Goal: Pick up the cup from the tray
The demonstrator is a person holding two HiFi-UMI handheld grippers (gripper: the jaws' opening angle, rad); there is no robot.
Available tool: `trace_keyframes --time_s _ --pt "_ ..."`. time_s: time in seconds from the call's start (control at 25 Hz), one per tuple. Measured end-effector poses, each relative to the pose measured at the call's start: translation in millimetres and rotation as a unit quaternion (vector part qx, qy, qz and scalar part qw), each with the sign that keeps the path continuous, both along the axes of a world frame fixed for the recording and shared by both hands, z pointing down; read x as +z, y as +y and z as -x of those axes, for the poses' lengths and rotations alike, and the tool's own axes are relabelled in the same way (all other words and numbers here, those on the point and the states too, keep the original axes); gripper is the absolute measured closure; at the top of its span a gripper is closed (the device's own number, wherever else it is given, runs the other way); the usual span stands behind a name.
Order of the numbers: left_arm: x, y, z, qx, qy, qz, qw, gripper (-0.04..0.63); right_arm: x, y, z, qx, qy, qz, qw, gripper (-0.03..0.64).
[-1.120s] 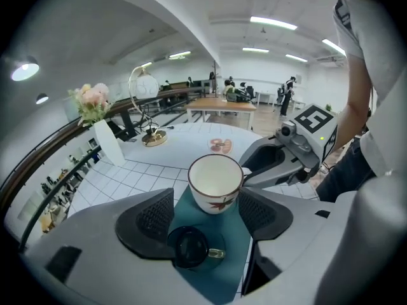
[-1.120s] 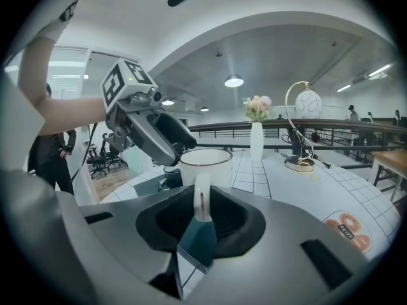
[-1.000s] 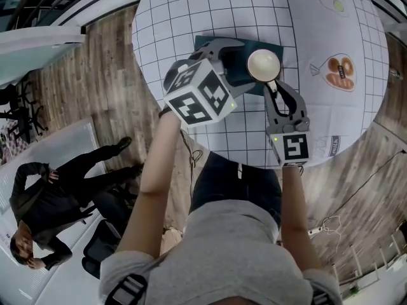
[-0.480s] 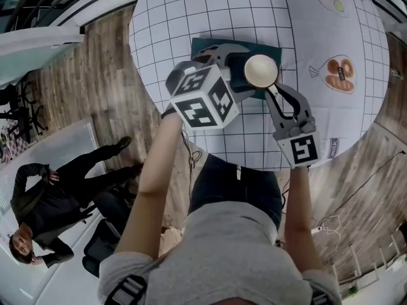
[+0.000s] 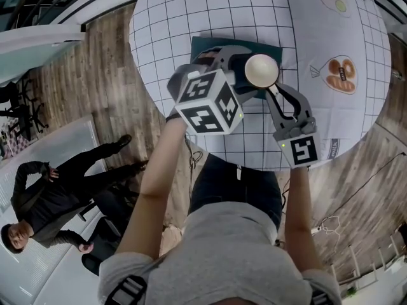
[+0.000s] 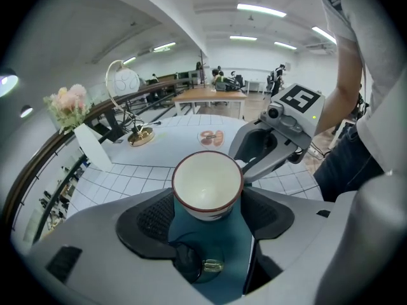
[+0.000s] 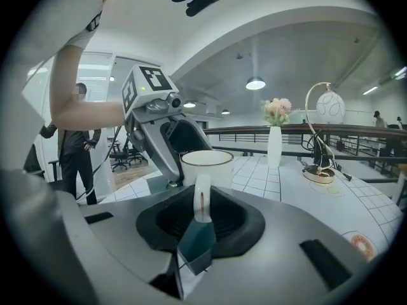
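Gridded table, upper middle: right gripper pinches the cup by its handle, left gripper gapes wide. I'd lift straight off the tray, keeping it level.

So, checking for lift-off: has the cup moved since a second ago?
No: in the head view the cup stays over the tray's right part.

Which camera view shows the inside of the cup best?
The left gripper view: it looks straight into the cup, showing the white inside. The head view shows it small from above; the right gripper view, only side and handle.
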State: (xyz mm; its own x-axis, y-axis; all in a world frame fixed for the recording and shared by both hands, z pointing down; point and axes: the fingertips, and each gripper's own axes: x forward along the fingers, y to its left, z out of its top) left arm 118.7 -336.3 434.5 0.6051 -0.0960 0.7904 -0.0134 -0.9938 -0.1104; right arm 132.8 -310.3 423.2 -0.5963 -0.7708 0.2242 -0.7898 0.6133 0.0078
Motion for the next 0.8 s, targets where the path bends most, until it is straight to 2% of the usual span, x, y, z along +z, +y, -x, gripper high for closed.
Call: trace_keyframes --time_s 0.36,0.8 --pt "-9.0 1.9 0.1 -0.017 0.024 -0.014 0.9995 0.265 -7.0 1.4 -1.3 0.006 -0.006 0.000 1.000 0.555" --pt "-51.2 25.3 -9.5 -0.017 0.056 -0.038 0.9975 0.265 -46.7 24.0 -11.5 0.011 -0.014 -0.011 1.000 0.555"
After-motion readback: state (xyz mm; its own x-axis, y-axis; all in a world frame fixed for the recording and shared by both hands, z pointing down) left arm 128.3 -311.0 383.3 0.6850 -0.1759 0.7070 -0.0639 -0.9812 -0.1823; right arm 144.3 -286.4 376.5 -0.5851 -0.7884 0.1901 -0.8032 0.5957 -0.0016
